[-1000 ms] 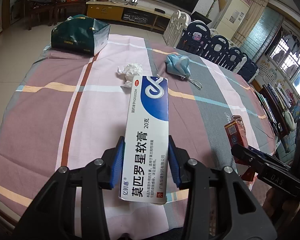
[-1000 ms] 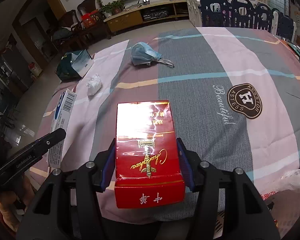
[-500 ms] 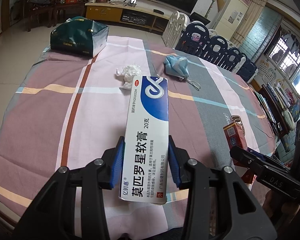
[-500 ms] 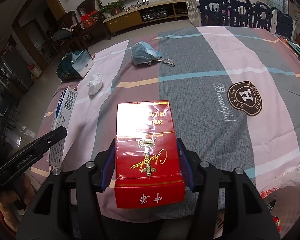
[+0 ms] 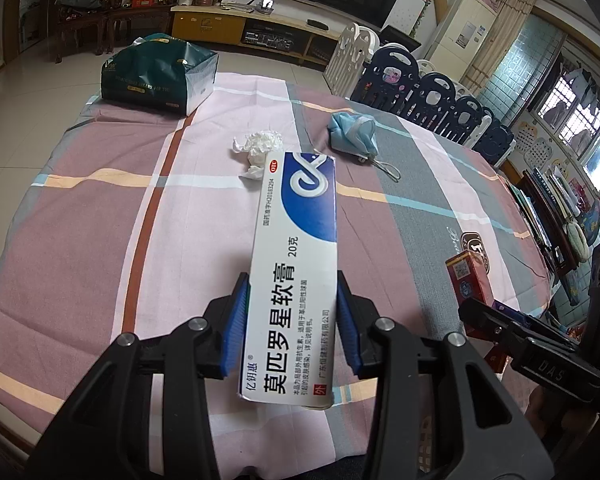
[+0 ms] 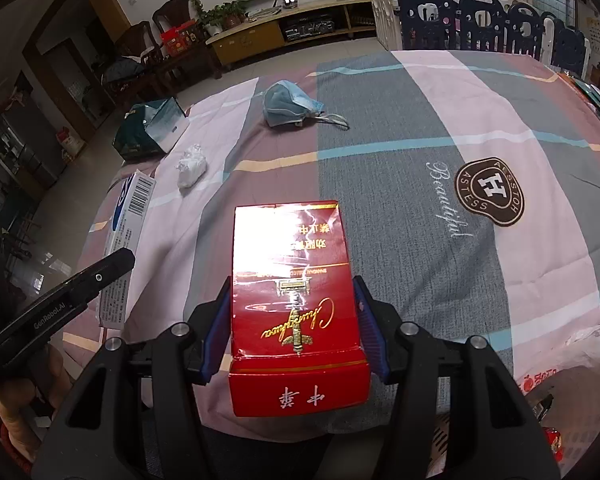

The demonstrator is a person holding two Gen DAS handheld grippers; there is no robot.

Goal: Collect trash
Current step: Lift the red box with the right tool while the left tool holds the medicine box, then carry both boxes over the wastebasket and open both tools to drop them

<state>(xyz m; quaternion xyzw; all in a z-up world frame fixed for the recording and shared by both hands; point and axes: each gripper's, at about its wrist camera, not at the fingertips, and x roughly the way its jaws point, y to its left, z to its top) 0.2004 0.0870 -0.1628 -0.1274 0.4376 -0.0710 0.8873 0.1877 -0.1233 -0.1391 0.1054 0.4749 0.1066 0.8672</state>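
Fingers of the left gripper (image 5: 292, 320) pinch an ointment box (image 5: 296, 272); right gripper (image 6: 294, 320) pinches a red cigarette pack (image 6: 294, 296), both above the desk (image 5: 100, 240). Keep grips firm, carry to what may be a plastic bag (image 6: 576, 360)

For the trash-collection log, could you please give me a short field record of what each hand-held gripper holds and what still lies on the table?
left hand-held gripper: shut on white-and-blue cardboard ointment box
right hand-held gripper: shut on glossy red cigarette pack
on the checked tablecloth: crumpled white tissue, crumpled blue face mask
far table edge: dark green paper bag
near right edge: white plastic bag
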